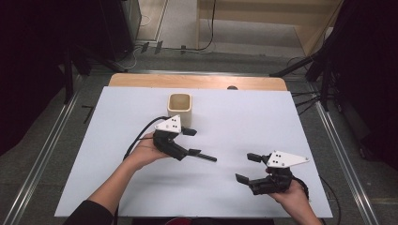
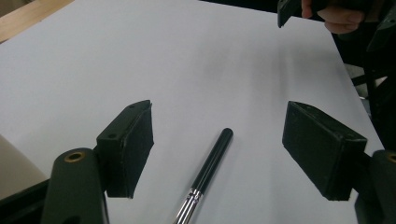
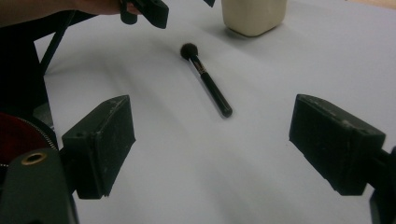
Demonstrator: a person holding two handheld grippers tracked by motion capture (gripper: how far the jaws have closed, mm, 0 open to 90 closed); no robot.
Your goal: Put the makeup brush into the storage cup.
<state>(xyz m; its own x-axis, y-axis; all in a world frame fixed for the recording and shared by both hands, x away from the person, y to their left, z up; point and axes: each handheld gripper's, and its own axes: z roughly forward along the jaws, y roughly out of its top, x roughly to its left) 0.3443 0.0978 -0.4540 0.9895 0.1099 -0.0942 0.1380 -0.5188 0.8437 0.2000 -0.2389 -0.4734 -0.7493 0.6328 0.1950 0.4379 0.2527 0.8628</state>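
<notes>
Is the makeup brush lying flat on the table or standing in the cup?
Lying flat. The makeup brush rests lengthwise on the white table, outside the cream cup, which stands upright farther back.

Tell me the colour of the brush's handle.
Black, with a silver ferrule; the brush shows it best in the left gripper view.

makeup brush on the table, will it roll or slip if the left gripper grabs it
The makeup brush has a slim, round, glossy black handle lying flat on the smooth white table, so a nudge would probably roll it. The shine suggests it may slip between pads. It looks stiff and light; the left gripper, open astride it, should close squarely.
</notes>
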